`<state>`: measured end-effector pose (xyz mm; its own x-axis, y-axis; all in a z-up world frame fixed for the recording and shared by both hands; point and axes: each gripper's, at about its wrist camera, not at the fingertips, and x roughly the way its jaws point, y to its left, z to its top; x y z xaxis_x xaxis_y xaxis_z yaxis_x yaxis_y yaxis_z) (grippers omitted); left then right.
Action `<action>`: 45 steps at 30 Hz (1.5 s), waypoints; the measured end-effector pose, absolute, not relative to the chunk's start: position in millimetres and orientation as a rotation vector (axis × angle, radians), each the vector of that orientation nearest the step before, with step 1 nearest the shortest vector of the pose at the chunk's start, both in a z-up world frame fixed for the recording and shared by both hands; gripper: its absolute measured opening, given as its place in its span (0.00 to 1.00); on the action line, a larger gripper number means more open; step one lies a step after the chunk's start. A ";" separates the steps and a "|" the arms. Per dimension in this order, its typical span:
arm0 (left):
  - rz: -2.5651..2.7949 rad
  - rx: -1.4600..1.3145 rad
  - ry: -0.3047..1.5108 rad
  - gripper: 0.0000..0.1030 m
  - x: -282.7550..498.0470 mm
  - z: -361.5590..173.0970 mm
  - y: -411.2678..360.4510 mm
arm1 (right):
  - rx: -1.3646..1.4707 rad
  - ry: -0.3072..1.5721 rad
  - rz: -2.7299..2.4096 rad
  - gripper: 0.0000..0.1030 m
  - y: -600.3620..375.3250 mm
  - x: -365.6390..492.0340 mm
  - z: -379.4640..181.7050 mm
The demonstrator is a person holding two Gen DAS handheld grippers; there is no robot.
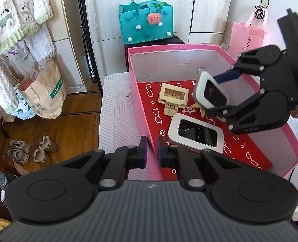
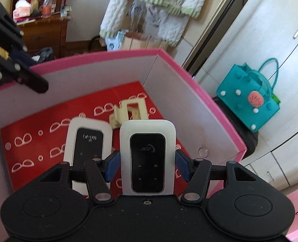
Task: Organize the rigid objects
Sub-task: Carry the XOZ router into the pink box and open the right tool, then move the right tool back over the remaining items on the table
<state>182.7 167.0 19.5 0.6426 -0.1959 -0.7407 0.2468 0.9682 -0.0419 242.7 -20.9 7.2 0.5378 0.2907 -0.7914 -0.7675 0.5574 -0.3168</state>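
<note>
A pink box [image 1: 173, 48] with a red patterned floor stands on a bed. Inside lie a white WiFi router [image 1: 195, 133] and a beige hair clip [image 1: 172, 97]. My right gripper [image 2: 147, 165] is shut on a second white router [image 2: 147, 155] and holds it above the box floor; it shows in the left wrist view [image 1: 210, 91] too. The lying router [image 2: 86, 141] and clip [image 2: 130, 112] sit below it. My left gripper [image 1: 152, 151] is shut on the pink box's near wall [image 1: 146, 133], one finger on each side.
A teal felt bag [image 1: 146, 23] stands behind the box. A pink paper bag [image 1: 247, 37] stands at the right. Paper bags [image 1: 44, 92] and shoes [image 1: 32, 149] sit on the wooden floor to the left. A patterned white bed cover [image 1: 116, 113] lies beside the box.
</note>
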 end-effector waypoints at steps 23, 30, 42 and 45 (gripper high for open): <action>-0.250 0.030 0.842 0.09 183.3 18.5 171.1 | -0.134 0.668 0.600 0.63 -141.2 210.2 78.4; -0.246 0.077 0.814 0.09 178.3 17.1 165.9 | 0.004 0.746 0.521 0.63 -207.1 182.6 44.5; -0.259 0.081 0.793 0.09 176.8 16.1 168.3 | 0.193 0.678 0.387 0.44 -219.7 136.9 -17.6; -0.261 0.084 0.788 0.09 177.0 15.9 167.3 | 0.155 0.662 0.390 0.44 -218.2 127.5 -23.2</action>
<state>177.0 167.3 15.9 0.6749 -0.2005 -0.7101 0.2632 0.9645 -0.0222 127.5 -218.2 -23.2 0.7195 0.4003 -0.5675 -0.3026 0.9162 0.2626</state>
